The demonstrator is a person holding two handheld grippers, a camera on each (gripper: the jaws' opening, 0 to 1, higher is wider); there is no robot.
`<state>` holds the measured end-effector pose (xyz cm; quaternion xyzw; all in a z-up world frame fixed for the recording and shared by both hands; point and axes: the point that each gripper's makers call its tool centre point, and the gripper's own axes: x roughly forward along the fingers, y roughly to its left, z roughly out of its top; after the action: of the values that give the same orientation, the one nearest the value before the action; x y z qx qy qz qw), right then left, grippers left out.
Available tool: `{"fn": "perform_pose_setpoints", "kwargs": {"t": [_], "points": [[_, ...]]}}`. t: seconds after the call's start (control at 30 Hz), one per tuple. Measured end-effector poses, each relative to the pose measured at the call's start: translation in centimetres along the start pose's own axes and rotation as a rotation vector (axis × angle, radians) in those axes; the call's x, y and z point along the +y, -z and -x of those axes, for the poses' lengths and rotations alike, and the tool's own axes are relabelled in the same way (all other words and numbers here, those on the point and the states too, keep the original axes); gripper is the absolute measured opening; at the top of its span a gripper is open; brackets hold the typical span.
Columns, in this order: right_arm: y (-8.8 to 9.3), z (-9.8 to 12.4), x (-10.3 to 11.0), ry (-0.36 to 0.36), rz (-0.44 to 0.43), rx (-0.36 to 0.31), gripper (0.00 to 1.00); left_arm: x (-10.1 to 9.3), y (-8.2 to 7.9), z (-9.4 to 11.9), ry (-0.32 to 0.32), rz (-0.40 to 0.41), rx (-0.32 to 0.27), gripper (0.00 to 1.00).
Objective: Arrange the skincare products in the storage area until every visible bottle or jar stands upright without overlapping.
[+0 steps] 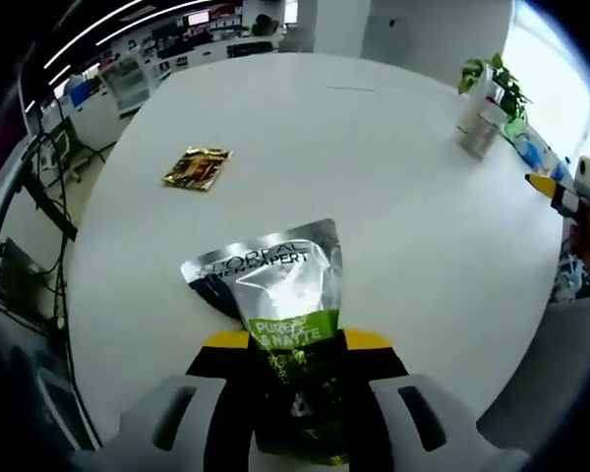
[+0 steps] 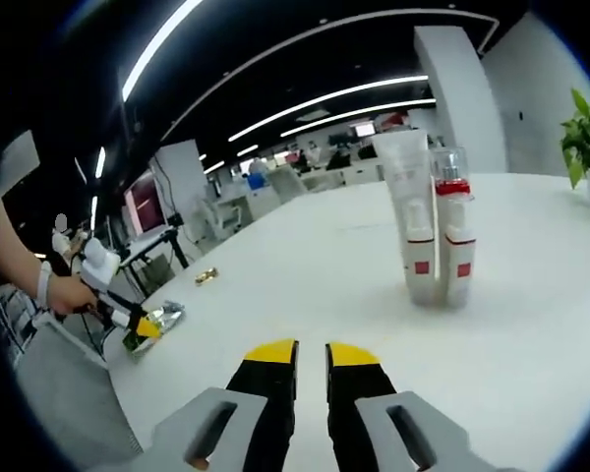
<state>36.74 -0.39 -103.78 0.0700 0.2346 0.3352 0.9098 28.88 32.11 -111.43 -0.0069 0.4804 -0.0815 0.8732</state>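
My left gripper (image 1: 297, 352) pinches a shiny silver packet (image 1: 280, 295) between its fingers. The packet lies long-ways, pointing away from me over the white surface (image 1: 374, 197). It says "L'OREAL" on top and "PURE & MATTE" on a green band. My right gripper (image 2: 311, 356) has its fingers close together, holding nothing. Farther off, a white tube (image 2: 411, 221) and a pump bottle (image 2: 454, 231) stand upright, touching. A small gold packet (image 1: 197, 167) lies flat, far away. Behind is a big office with long lights.
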Motion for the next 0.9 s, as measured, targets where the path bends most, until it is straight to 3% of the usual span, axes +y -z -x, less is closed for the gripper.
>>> {"fn": "perform_pose_setpoints", "kwargs": {"t": [0.1, 0.27, 0.4, 0.6, 0.9], "points": [[0.1, -0.2, 1.2, -0.036, 0.001, 0.006, 0.04, -1.0, 0.3, 0.1, 0.037, 0.041, 0.005, 0.19], [0.1, 0.0, 3.0, -0.086, -0.013, 0.014, 0.03, -3.5, 0.5, 0.8, 0.094, 0.044, 0.0, 0.11], [0.3, 0.1, 5.7, -0.189, -0.062, 0.031, 0.01, -6.8, -1.4, 2.0, 0.189, 0.076, -0.102, 0.08], [0.5, 0.3, 9.1, -0.282, -0.093, 0.062, 0.11, -11.9, -3.2, 4.7, 0.306, 0.116, -0.197, 0.04], [-2.9, 2.4, 15.6, -0.492, -0.24, 0.037, 0.27, -16.7, -4.9, 9.1, 0.433, 0.194, -0.32, 0.03]]}}
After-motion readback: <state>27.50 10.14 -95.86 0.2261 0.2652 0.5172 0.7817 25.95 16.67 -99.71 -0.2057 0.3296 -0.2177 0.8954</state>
